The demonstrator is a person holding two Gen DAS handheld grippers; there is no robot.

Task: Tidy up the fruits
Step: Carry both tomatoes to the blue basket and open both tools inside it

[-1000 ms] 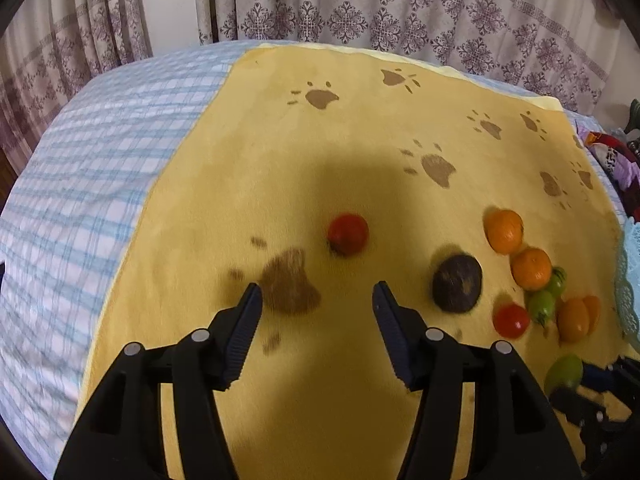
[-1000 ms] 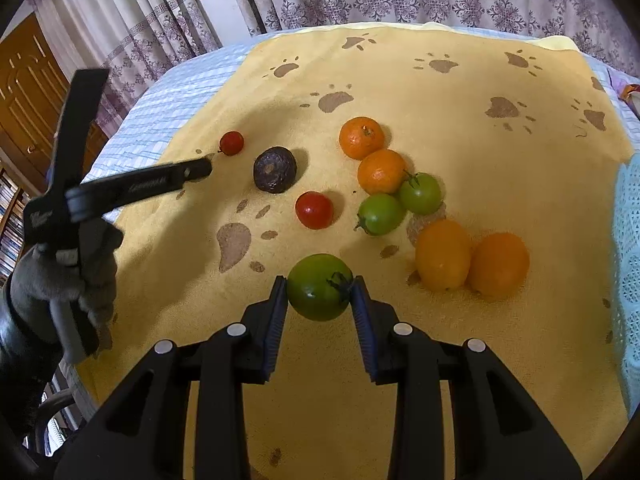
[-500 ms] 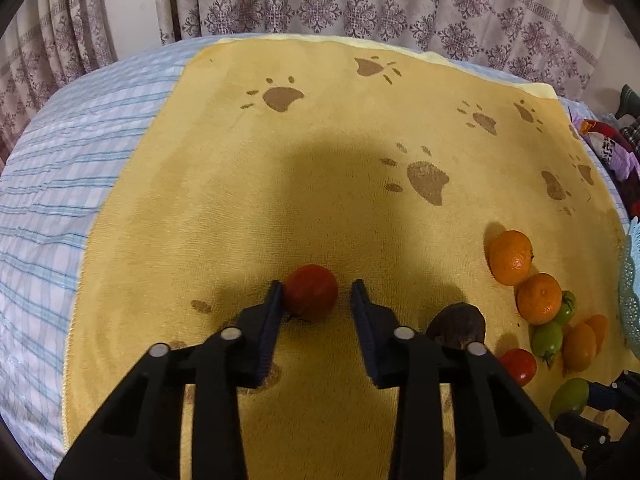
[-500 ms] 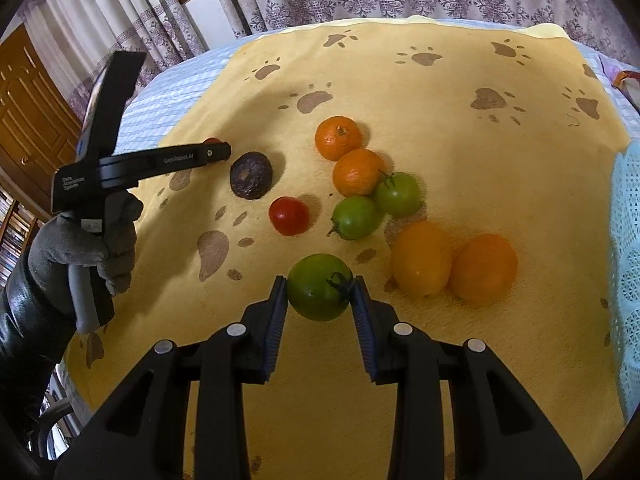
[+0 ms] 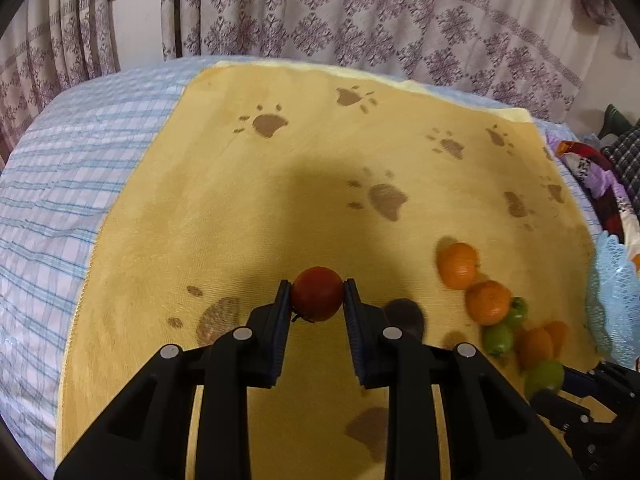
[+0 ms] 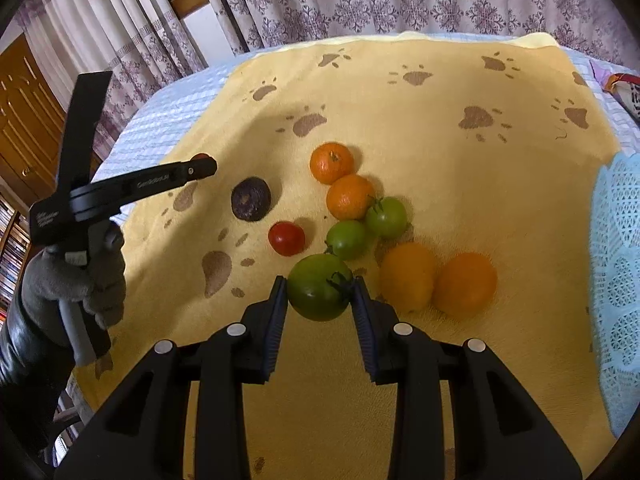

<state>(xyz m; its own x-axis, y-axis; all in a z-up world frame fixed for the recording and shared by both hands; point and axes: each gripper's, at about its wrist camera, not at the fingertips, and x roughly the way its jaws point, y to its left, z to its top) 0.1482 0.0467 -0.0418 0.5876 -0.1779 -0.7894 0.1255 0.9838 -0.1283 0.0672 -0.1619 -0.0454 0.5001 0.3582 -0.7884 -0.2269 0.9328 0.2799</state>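
Yellow blanket (image 6: 400, 100), dark fruit (image 6: 251, 199) clear only right view

The left gripper (image 5: 317, 294) clamps a red tomato (image 5: 317, 293) over the yellow blanket (image 5: 240, 208), oranges (image 5: 458, 265) lying right.

Seemingly plush, matt yellow blanket (image 6: 440, 92)

The left claw (image 5: 317, 294) was closed, its two black fingers pressing either side of a red tomato (image 5: 317, 293). The right claw (image 6: 320, 292) was likewise clamped, on a large green tomato (image 6: 319, 286). From the right wrist view the left claw (image 6: 202, 166) reached out level (seen side-on), its handle gripped by a grey-gloved left hand (image 6: 76, 280) in a dark sleeve.
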